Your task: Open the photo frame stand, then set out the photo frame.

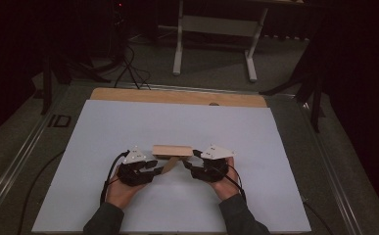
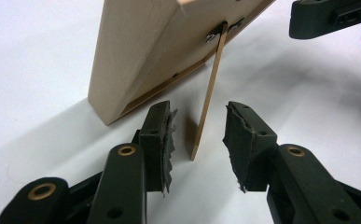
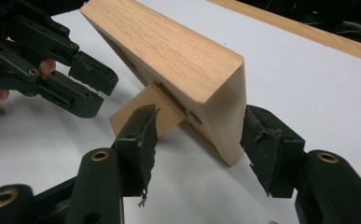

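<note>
A wooden frame [image 1: 172, 150] stands propped on the white sheet [image 1: 128, 127] that covers the desk [image 1: 177, 97], just below the middle of the high view, between the two tongs. Its long axis runs left to right across that view, and it leans on a thin strut [image 1: 170, 165] hinged to its back; the strut slants down toward the lower left of the frame, to the sheet.

In the left gripper view the frame [image 2: 136, 51] fills the upper middle, tilted, one lower corner on the sheet, and the strut [image 2: 208, 98] drops from a dark hinge to rest its foot on the sheet.

The left tongs [image 2: 197, 140] are released: the strut's foot stands in the gap between the pads, touching neither.

The right tongs [image 3: 197, 140] are also released: in the right gripper view an end corner of the frame [image 3: 169, 51] sits between the pads, the right pad just beside the wood and the left pad apart from it. The left tongs [image 3: 94, 88] show at the upper left of that view, near the strut [image 3: 143, 109].

No container is on the desk.
</note>
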